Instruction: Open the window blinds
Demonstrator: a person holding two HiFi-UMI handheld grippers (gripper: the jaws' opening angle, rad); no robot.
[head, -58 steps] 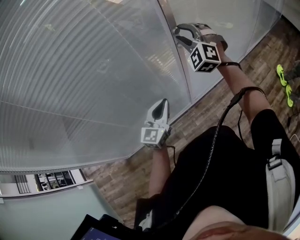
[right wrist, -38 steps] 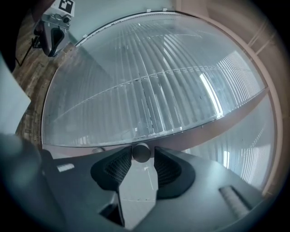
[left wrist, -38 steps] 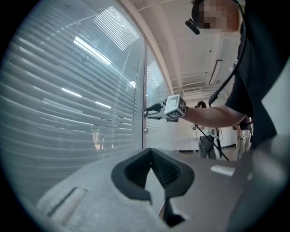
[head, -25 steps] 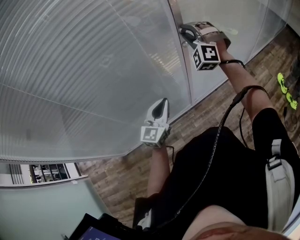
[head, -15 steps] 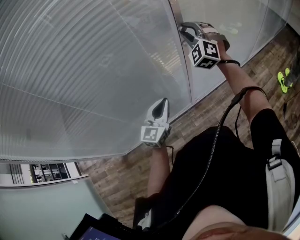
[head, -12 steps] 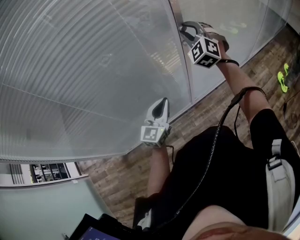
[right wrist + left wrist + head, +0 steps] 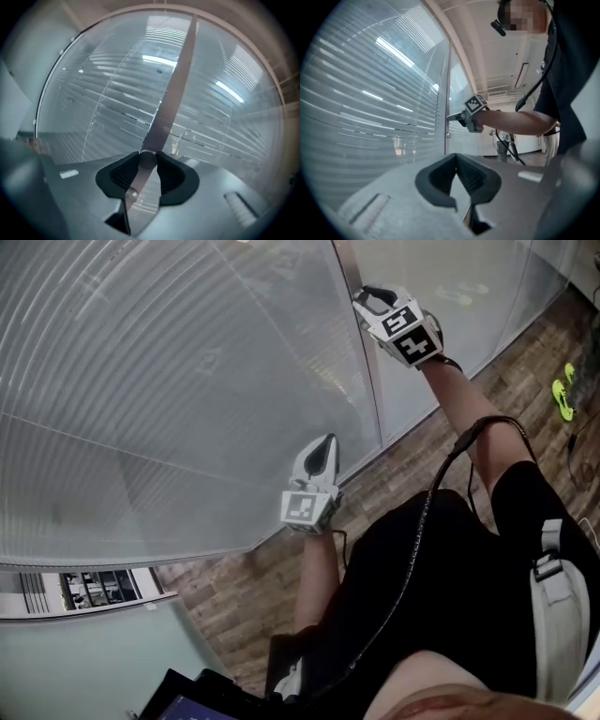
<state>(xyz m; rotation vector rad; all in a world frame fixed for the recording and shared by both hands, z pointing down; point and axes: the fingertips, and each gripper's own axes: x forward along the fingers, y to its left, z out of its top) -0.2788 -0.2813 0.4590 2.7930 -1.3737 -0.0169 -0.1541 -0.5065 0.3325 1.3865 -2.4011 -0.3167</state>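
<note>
- Upper right, my right gripper (image 7: 375,298) clamped the small knob (image 7: 147,160), which looked stiff and slippery and was best pinched across its round sides.
- The blinds (image 7: 169,381) filled the upper left; my left gripper (image 7: 322,451) hung closed and empty.

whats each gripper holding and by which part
The right gripper grips the small round knob on the window's frame post, jaws on its opposite sides. The left gripper holds nothing.

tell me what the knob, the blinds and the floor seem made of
Knob: likely metal, a round dull-silver cap in the right gripper. Blinds: thin pale slats, perhaps painted aluminium, behind glossy reflective glass. Floor: wood or wood-look planks, brown grain, matte.
</note>
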